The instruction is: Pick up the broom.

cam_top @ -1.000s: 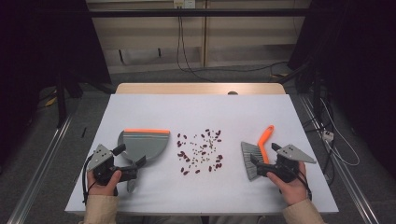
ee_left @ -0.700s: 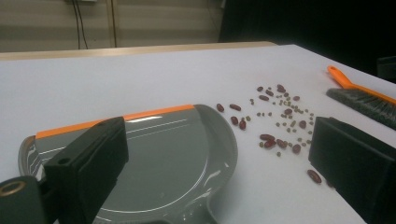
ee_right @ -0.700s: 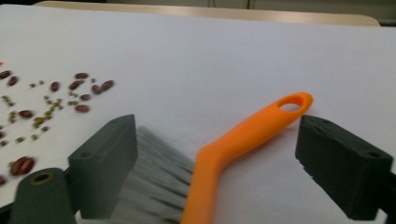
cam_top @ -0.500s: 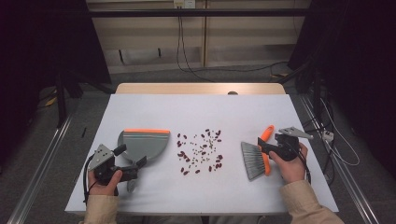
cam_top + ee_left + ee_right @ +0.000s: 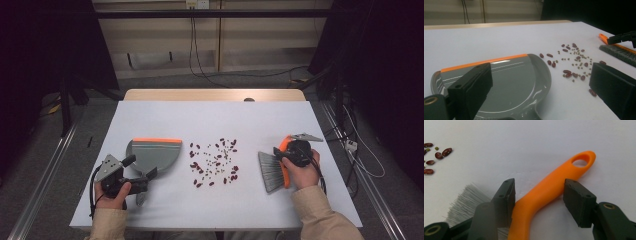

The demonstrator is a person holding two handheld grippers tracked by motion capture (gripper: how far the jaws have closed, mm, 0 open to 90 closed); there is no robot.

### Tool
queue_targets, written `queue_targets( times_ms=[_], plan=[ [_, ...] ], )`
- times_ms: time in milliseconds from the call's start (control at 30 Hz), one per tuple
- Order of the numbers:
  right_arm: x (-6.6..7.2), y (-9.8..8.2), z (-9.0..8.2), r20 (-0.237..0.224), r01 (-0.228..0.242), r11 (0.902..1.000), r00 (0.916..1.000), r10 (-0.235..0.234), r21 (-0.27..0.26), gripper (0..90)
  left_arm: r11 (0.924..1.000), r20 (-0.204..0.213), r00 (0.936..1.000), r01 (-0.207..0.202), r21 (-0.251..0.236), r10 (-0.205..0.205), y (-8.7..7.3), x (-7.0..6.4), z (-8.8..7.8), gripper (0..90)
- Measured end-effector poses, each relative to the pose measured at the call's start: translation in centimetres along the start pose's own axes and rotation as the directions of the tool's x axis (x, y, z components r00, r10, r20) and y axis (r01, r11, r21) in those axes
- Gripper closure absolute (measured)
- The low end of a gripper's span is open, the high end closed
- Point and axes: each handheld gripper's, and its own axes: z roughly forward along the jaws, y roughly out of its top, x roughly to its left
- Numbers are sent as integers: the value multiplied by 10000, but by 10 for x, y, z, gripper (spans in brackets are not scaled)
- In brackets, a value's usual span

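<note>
A hand brush (image 5: pixel 270 173) with grey bristles and an orange handle (image 5: pixel 549 192) lies at the table's right. My right gripper (image 5: pixel 286 156) sits over that handle. Its jaws have just been closing and stand on either side of the handle (image 5: pixel 285 175) without pinching it, so my right gripper (image 5: pixel 539 187) is open. A grey dustpan (image 5: pixel 152 152) with an orange lip lies at the left. My left gripper (image 5: pixel 141 168) rests open at the near end of the dustpan (image 5: pixel 511 85). Several red beans (image 5: pixel 215 162) and small green ones are scattered between pan and brush.
The white table (image 5: pixel 215 120) has bare surface toward the back and along its front edge. Dark floor, rails and cables surround it. In the left gripper view the brush (image 5: pixel 619 51) and the other gripper (image 5: pixel 624 38) show at the far right.
The right hand moved from the brush's near end up over the orange handle, and its jaws narrowed around it. The left hand, dustpan and beans stayed put.
</note>
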Motion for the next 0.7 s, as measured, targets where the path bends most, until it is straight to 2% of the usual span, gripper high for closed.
queue_targets(
  times_ms=[100,233,267,333,400,533,633,700],
  plan=[
    [2,0,1,-1,164,9994,9999,-164,298,454,10000,2,10000,21,11,-21,0,0,0,47],
    [4,0,1,-110,152,9987,9998,-147,493,491,10000,-12,10000,22,9,-21,0,0,1,48],
    [6,2,0,-204,370,9971,9992,-357,661,532,10000,-8,10000,-8,18,8,0,0,1,48],
    [7,3,0,-270,414,9965,9989,-395,723,554,10000,0,10000,-2,29,2,0,0,1,48],
    [9,3,1,-567,575,9942,9970,-524,907,621,10000,5,10000,-14,25,14,0,0,1,48],
    [12,4,0,-522,441,9932,9979,-387,1075,664,10000,-38,10000,15,13,-15,0,0,1,48],
    [15,6,0,-522,604,9902,9972,-542,1257,675,10000,-40,10000,32,3,-32,-1,1,0,48],
    [19,7,1,-297,929,9861,9955,-897,1378,676,10000,-48,10000,52,6,-52,-1,1,1,48]
  ],
)
